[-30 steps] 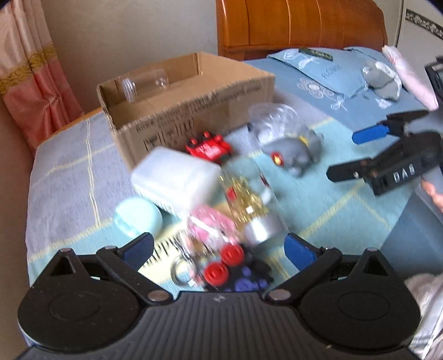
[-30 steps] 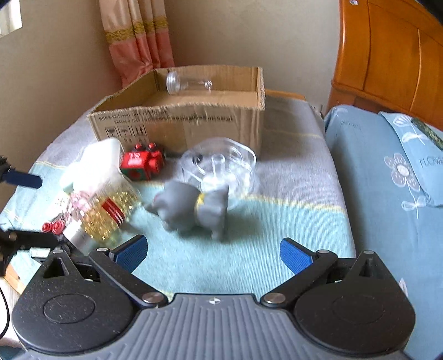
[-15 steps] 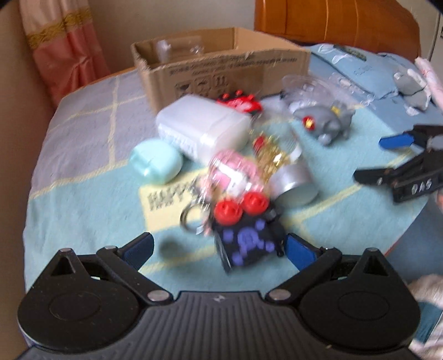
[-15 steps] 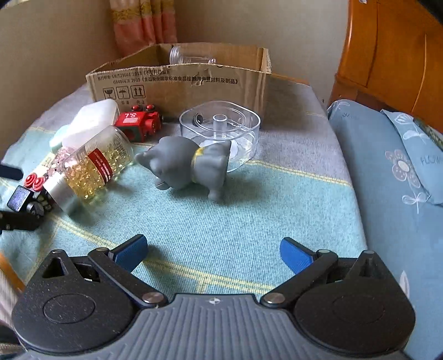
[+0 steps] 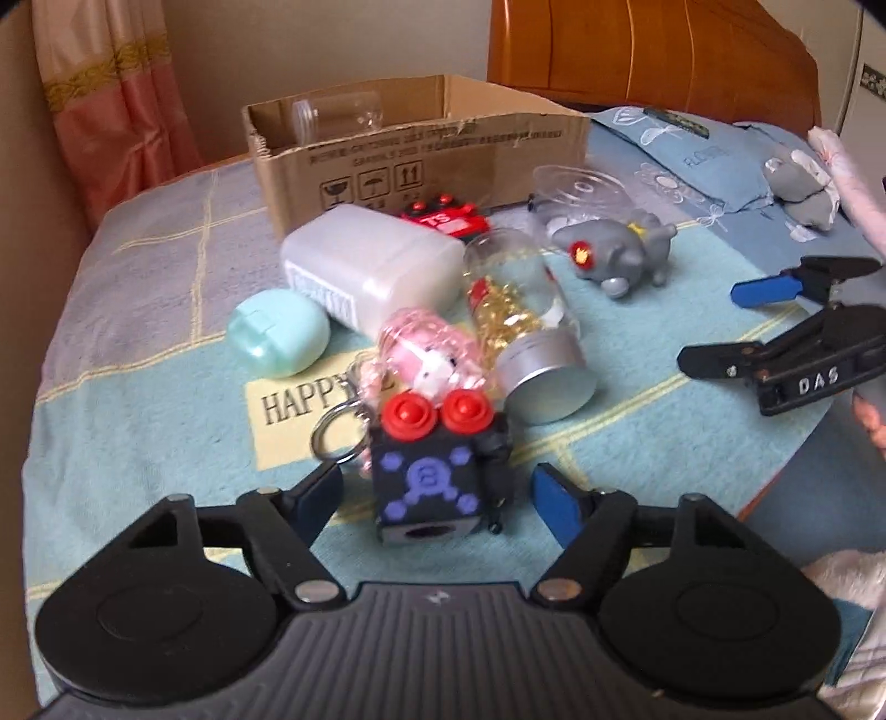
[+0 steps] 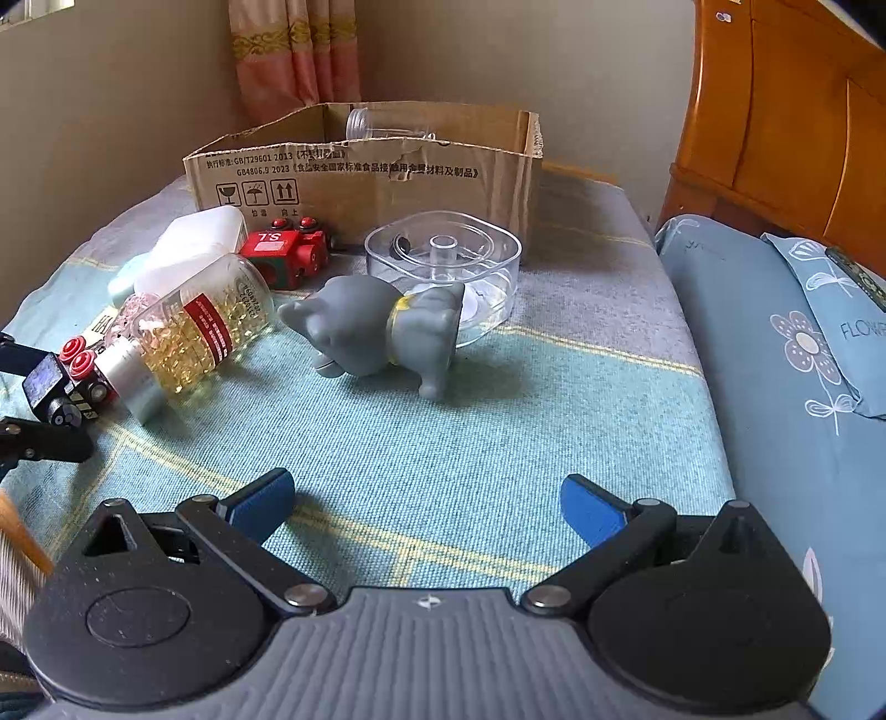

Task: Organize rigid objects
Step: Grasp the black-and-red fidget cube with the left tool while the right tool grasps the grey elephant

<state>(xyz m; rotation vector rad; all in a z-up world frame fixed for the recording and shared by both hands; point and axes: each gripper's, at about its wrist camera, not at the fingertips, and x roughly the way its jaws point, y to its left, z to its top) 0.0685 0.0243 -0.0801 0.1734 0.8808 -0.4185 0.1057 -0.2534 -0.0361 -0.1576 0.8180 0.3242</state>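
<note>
Closing left hand-held gripper (image 5: 437, 490) around black toy block (image 5: 429, 479)

Home bedroom: wooden headboard (image 5: 653, 52), floral pillow (image 6: 830, 310), curtain (image 6: 293, 52).

The clear jar (image 6: 387, 124) in the cardboard box (image 6: 365, 183) shows only above the near wall. The mint case (image 6: 123, 282) sits mostly hidden behind the white container (image 6: 194, 243).
</note>
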